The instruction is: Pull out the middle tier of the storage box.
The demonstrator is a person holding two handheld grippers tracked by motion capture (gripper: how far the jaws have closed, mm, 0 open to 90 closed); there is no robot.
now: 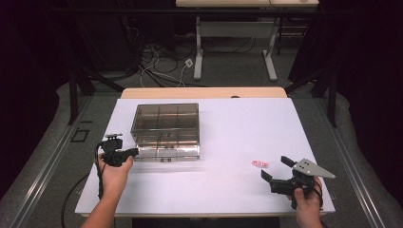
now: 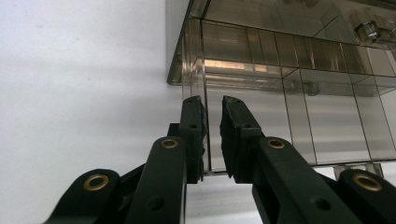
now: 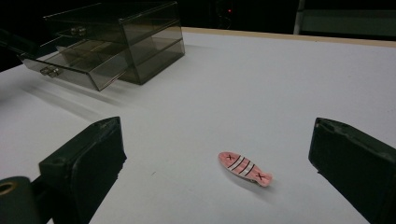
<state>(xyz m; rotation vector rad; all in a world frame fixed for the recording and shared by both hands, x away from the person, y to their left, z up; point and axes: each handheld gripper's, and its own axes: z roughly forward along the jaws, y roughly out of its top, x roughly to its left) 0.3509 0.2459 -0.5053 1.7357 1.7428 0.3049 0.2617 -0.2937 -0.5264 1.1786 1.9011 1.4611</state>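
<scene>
No brand name, label or readable writing can be made out; the only markings are two small black crosses and a few dark stripes on the small pink fish-shaped clip, which lies flat on the white worktop. A smoky transparent plastic drawer box is set on the left half of the worktop, its interior split by clear dividers into compartments, and no contents can be discerned in any of them. Its lower drawer is seen pulled partly out in the right tool view, with small clear knobs on the drawer fronts. The left tool is placed at the box's front left corner, its two black jaws standing slightly apart on either side of a thin clear wall edge; a narrow gap is visible, so the wall is not clamped, though whether one pad touches it cannot be told. The right tool is held spread wide and released near the worktop's front right, with the pink clip lying between and just ahead of its jaws, untouched.
</scene>
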